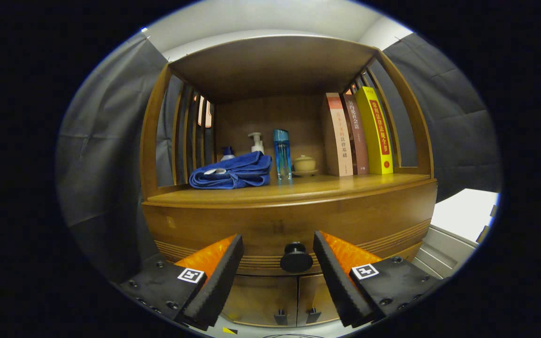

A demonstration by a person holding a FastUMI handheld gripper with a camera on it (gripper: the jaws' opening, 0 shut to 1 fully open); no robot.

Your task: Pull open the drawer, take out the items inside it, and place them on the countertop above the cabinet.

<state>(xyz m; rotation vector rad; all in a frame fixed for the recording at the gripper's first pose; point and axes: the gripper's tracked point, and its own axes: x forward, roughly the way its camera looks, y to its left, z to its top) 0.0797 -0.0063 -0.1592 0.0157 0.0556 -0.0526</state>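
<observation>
Wooden cabinet before dark cloth walls, its drawer (289, 227) shut, with the knob framed by spread tongs.

On the tabletop (298, 188) are seen, left to right, a blue towel (233, 172), bottles and books. Lower down, the tongs (278, 256) are held spread and pinching nothing, and the drawer's round knob (296, 258) is seen between their tips, dead ahead at 12 o'clock and untouched. A straight advance and a closing are judged to be needed. The drawer's contents are hidden.
</observation>
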